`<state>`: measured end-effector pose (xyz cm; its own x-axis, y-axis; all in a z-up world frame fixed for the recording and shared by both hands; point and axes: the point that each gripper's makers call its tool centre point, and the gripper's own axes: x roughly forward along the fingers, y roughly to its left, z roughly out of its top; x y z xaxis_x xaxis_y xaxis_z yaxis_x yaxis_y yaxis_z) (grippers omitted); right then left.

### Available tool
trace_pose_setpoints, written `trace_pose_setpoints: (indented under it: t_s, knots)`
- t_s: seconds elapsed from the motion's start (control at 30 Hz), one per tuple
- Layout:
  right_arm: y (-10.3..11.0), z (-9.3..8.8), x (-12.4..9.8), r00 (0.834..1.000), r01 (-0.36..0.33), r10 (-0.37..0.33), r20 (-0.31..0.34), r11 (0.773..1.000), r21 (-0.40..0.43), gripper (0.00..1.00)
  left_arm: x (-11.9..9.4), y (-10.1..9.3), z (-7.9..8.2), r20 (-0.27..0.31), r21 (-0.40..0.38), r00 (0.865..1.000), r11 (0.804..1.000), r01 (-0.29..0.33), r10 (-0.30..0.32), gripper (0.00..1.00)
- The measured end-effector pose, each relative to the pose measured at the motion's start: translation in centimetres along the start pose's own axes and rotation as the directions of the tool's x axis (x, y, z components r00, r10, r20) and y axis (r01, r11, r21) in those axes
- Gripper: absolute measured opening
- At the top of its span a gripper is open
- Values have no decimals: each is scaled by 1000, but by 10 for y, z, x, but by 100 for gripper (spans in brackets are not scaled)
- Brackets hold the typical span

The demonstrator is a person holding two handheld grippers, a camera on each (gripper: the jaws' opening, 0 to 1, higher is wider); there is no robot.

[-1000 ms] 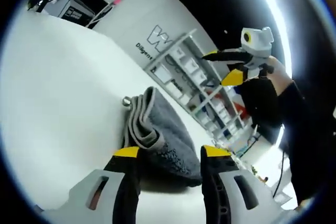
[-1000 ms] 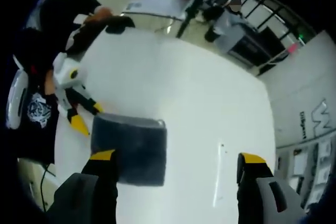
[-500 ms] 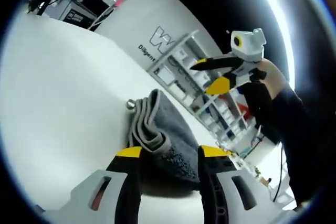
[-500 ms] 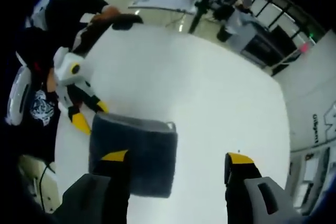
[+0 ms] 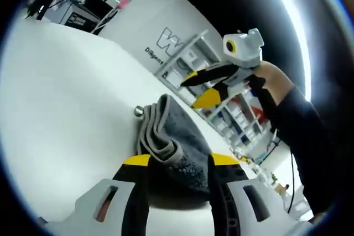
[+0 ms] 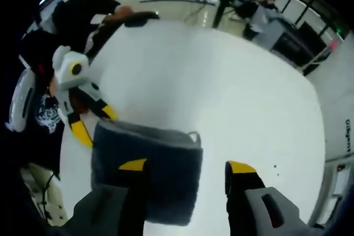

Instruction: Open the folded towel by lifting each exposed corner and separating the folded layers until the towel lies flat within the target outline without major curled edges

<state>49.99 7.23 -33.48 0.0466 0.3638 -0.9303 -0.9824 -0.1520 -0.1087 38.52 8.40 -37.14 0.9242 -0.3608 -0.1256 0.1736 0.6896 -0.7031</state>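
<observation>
A grey folded towel (image 5: pixel 174 136) lies on the white table (image 5: pixel 66 98), a small hanging loop (image 5: pixel 138 111) at one corner. My left gripper (image 5: pixel 178 161) is open, its yellow-tipped jaws standing either side of the towel's near edge. My right gripper (image 5: pixel 200 87) hangs open above the towel's far side. In the right gripper view the towel (image 6: pixel 160 153) lies under the right gripper (image 6: pixel 187 167), whose left jaw is over the cloth and whose right jaw is over bare table. The left gripper (image 6: pixel 94 122) sits open at the towel's left edge.
A white panel with dark lettering (image 5: pixel 166 37) and a shelf rack (image 5: pixel 193 70) stand behind the table. A person in dark clothes (image 6: pixel 38 98) stands at the table's left edge. Desks and equipment (image 6: pixel 260 20) lie beyond the far edge.
The right gripper has come down closer to the towel, and its jaws have narrowed. The left gripper has hardly moved, with its jaws slightly closer together.
</observation>
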Motion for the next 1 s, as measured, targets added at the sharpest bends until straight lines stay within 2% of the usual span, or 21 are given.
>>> trace_pose_setpoints:
  t_s: [0.2,0.33,0.47,0.73,0.9,1.0]
  knots:
    - [-6,-4,15,1000,-1,1,0,1000,0,48,1,0,-2,-18,-4,1000,1000,3,-3,37]
    - [-9,-7,18,1000,-8,8,-4,1000,5,46,1,-1,-3,-16,-1,1000,1000,5,-5,37]
    - [-18,-1,16,1000,-15,15,0,1000,3,44,0,-1,-2,-13,-7,1000,1000,8,-8,37]
    - [-18,5,32,999,-42,42,-7,999,-14,41,0,1,-4,-14,-17,1000,1000,17,-17,35]
    - [-10,2,46,998,-60,60,-27,998,-6,35,0,3,-3,-12,-19,1000,1000,13,-13,33]
    - [-15,2,49,997,-74,74,-36,997,-4,32,1,4,-2,-11,-20,1000,1000,11,-11,32]
